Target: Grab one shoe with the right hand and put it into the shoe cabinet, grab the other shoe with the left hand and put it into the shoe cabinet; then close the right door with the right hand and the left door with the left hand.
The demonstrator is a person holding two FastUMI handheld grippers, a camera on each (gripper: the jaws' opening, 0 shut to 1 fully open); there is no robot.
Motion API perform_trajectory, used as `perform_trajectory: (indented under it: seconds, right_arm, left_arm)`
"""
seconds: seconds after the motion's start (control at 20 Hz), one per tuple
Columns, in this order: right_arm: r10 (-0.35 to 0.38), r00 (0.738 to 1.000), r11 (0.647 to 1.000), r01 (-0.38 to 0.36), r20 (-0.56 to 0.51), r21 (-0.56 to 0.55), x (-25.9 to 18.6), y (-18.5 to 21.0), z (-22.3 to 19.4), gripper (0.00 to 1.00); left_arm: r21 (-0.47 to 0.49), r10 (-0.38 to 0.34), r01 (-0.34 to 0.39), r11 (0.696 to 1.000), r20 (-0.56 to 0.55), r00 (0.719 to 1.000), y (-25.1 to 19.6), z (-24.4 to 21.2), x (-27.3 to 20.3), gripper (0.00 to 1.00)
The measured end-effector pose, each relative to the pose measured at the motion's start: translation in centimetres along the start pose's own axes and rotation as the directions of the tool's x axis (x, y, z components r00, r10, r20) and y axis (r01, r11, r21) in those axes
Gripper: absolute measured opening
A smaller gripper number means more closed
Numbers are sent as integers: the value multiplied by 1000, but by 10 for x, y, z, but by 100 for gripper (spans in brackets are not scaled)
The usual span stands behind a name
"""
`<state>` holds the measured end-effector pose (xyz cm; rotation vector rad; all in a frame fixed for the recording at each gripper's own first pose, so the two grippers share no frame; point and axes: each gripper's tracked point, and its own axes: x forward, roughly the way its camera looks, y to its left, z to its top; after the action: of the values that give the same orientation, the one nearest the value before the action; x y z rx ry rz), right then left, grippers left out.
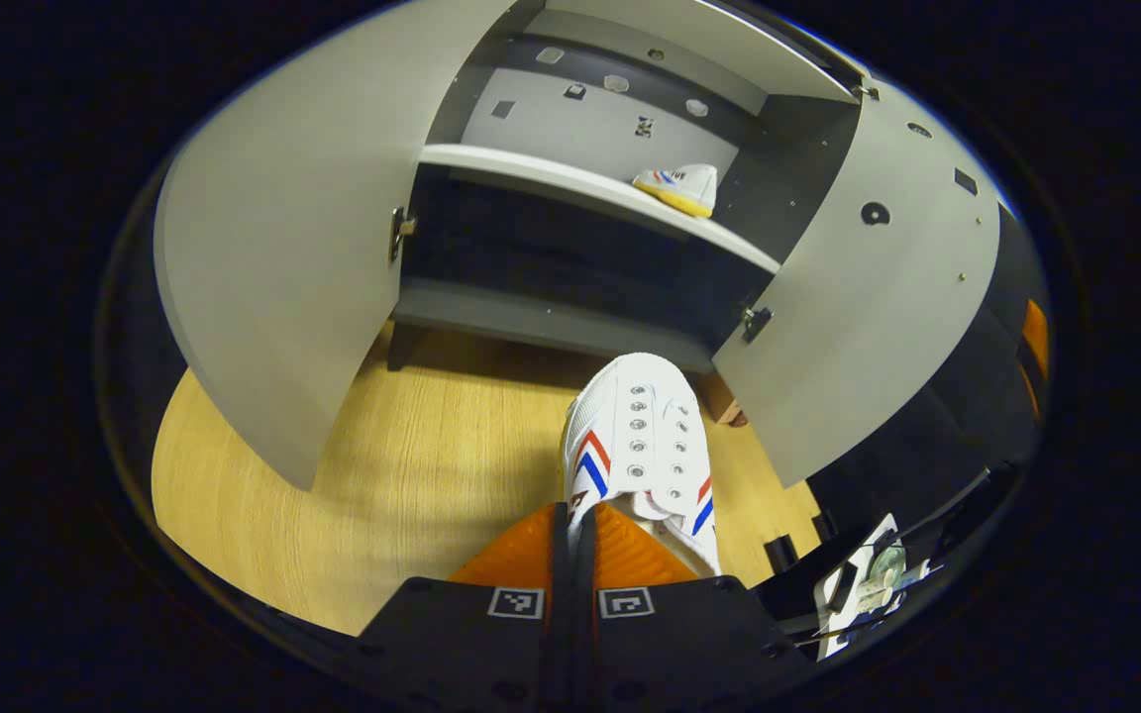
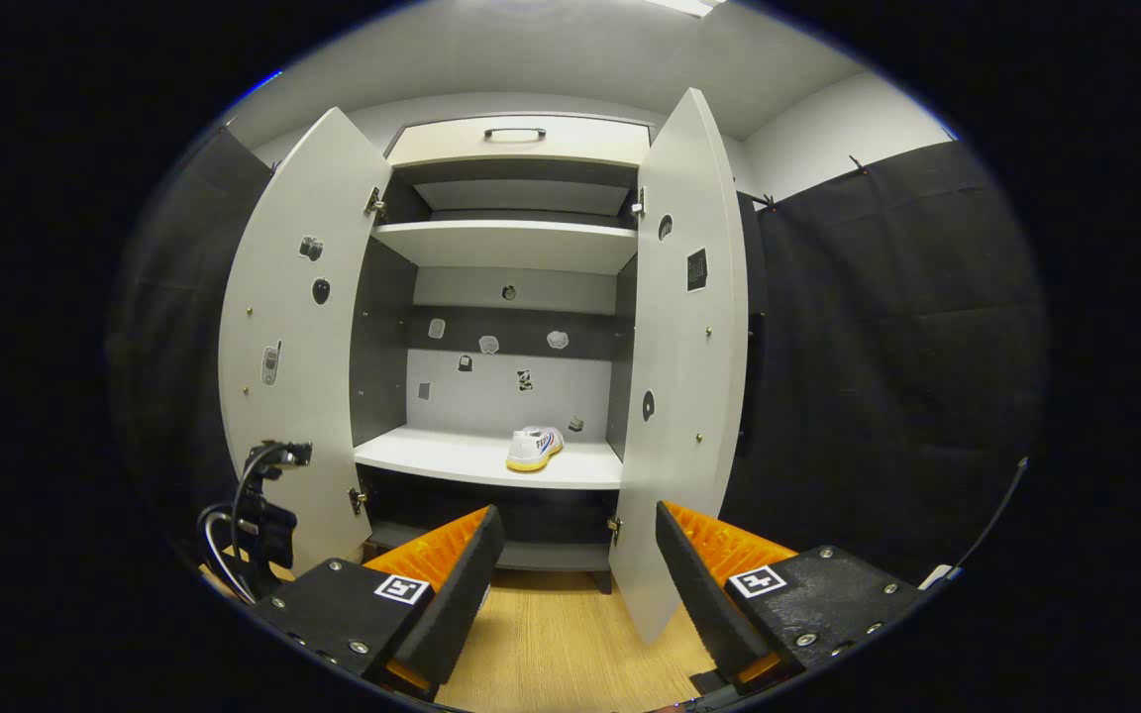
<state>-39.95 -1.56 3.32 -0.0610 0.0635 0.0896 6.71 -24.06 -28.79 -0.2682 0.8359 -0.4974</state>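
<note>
In the left gripper view my left gripper (image 1: 571, 515) is shut on the rear edge of a white shoe (image 1: 642, 436) with red and blue stripes. The shoe points toward the open shoe cabinet (image 1: 551, 322) and hangs above the wooden floor (image 1: 412, 495). A matching shoe (image 1: 677, 187) lies on the cabinet's white shelf (image 1: 531, 176), toward the right side. In the right gripper view my right gripper (image 2: 578, 517) stands open with nothing between its fingers, facing the cabinet (image 2: 516, 287) from farther back. There the shelved shoe (image 2: 534, 448) rests on the shelf (image 2: 452, 458).
Both cabinet doors stand wide open: the left door (image 2: 293, 386) and the right door (image 2: 681, 376). A drawer with a handle (image 2: 515, 132) tops the cabinet. Black cloth walls (image 2: 878, 376) flank it. A cabled device (image 2: 259, 515) shows at lower left.
</note>
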Motion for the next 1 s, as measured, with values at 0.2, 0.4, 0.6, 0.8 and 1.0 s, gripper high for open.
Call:
perform_trajectory:
  seconds: [0.2, 0.4, 0.6, 0.8, 1.0]
  right_arm:
    - [10, 999, 1000, -11, 33, 30, 12, 7, 16, 94]
    - [52, 997, 999, -52, 60, 0, 39, 18, 32, 94]
    - [106, 992, 994, -107, 74, 6, 59, 26, 43, 94]
    - [116, 990, 993, -117, 75, 8, 75, 17, 41, 94]
    - [101, 993, 995, -101, 56, 7, 87, -2, 32, 94]
  left_arm:
    - [14, 23, -25, 1000, 128, 991, -16, 82, -10, 6]
    - [-44, 83, -76, 996, 199, 976, -22, 147, -1, 6]
    - [-80, 136, -120, 990, 240, 961, -16, 195, 21, 6]
    - [-113, 201, -177, 978, 258, 945, -5, 240, 55, 6]
    - [-130, 261, -234, 964, 273, 926, 7, 293, 94, 6]
